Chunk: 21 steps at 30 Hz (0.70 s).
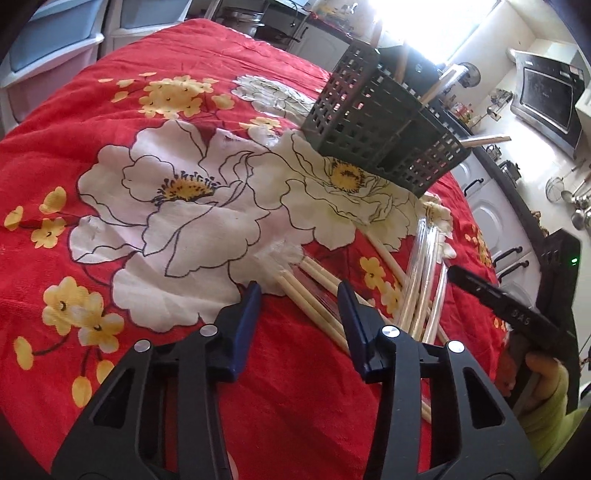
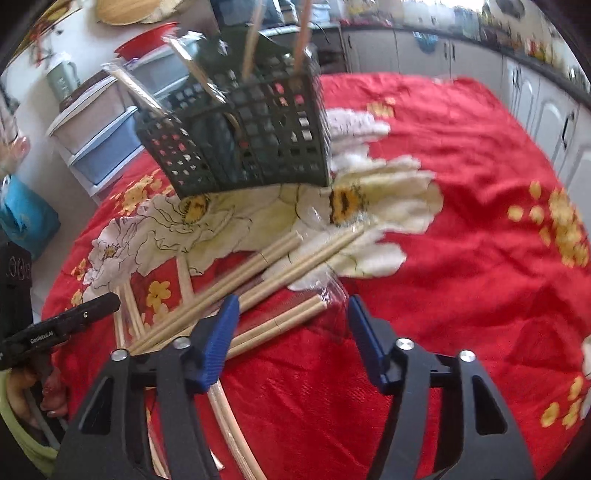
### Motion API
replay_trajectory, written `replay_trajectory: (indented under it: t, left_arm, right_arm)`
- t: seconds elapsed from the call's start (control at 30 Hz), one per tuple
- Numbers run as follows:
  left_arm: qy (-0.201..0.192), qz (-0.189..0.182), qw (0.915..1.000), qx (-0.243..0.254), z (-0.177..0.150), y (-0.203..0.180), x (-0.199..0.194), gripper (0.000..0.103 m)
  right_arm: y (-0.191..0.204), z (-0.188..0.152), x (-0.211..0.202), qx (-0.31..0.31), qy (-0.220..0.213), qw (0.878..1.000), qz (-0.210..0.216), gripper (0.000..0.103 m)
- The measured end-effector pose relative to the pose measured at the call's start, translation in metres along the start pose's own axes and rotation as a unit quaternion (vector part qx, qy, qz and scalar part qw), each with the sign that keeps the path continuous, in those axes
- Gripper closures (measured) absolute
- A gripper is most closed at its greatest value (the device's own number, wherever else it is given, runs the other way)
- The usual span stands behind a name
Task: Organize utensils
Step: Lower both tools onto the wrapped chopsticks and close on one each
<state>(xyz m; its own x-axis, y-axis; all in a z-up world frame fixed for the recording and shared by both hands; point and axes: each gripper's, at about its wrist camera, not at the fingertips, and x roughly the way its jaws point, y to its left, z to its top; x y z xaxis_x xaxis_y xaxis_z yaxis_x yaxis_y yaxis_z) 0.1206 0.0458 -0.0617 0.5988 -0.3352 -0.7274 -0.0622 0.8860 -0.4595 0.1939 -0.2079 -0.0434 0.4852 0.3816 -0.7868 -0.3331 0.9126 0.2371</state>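
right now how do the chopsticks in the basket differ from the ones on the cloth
The chopsticks in the basket stand nearly upright, leaning on the dark grid basket; the chopsticks on the cloth lie flat, crossing each other in a loose pile. Only a few are in the basket; more remain on the red floral cloth. Both groups are pale wooden sticks, some in clear wrappers.

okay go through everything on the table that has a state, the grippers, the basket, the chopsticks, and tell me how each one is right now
left gripper: open, holding nothing, above the chopsticks.
right gripper: open, holding nothing.
basket: upright on the tablecloth, a few sticks already standing in it.
chopsticks: lying loose and crossed on the cloth, some in clear wrappers, outside the basket.
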Motion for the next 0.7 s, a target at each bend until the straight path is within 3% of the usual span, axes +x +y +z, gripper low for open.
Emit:
replay_trajectory:
  t: [0.27,0.33,0.53,0.7]
  left_arm:
    - [0.001,-0.004,1.0000,-0.005,0.003,0.002,0.002,0.068]
    - [0.002,-0.007,1.0000,-0.007,0.004,0.003,0.003,0.069]
    - [0.001,-0.002,0.9999,-0.016,0.007,0.011,0.004,0.084]
    - [0.001,-0.009,0.9996,-0.028,0.008,0.017,0.004,0.091]
  right_arm:
    - [-0.008,0.002,0.013,0.045,0.017,0.999,0.017,0.062]
    - [-0.009,0.003,0.014,0.049,0.016,0.999,0.017,0.070]
    - [-0.024,0.005,0.016,0.082,0.013,0.996,0.024,0.089]
    - [-0.030,0.005,0.015,0.098,0.010,0.995,0.033,0.091]
